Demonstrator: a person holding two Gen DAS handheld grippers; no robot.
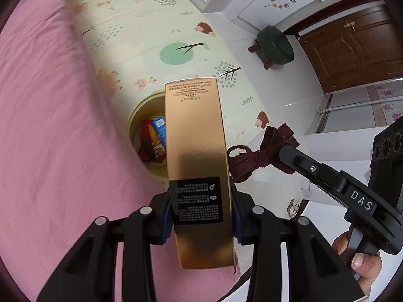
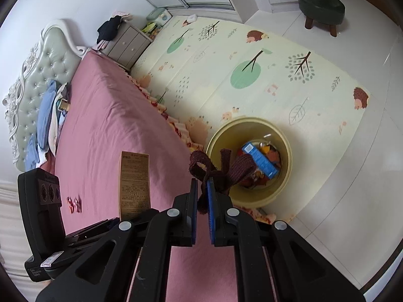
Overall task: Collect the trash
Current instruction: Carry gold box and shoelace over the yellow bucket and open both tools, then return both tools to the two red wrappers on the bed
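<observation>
My left gripper (image 1: 201,214) is shut on a tall gold L'Oreal carton (image 1: 196,151) and holds it over the edge of the pink bed, in front of a yellow bin (image 1: 141,115) on the floor. The carton also shows in the right wrist view (image 2: 134,183). My right gripper (image 2: 201,196) is shut on a dark maroon knotted ribbon (image 2: 219,168) and holds it near the bin (image 2: 282,136). The ribbon (image 1: 254,156) and right gripper (image 1: 289,154) show in the left wrist view, right of the carton. The bin holds a blue box (image 2: 259,158) and red and orange wrappers.
The pink bed (image 2: 105,130) fills the left. A small red scrap (image 2: 74,203) lies on it. A patterned play mat (image 2: 226,63) covers the floor by the bed. A green stool (image 2: 320,7) stands on white tiles far right. A nightstand (image 2: 128,42) stands at the bed head.
</observation>
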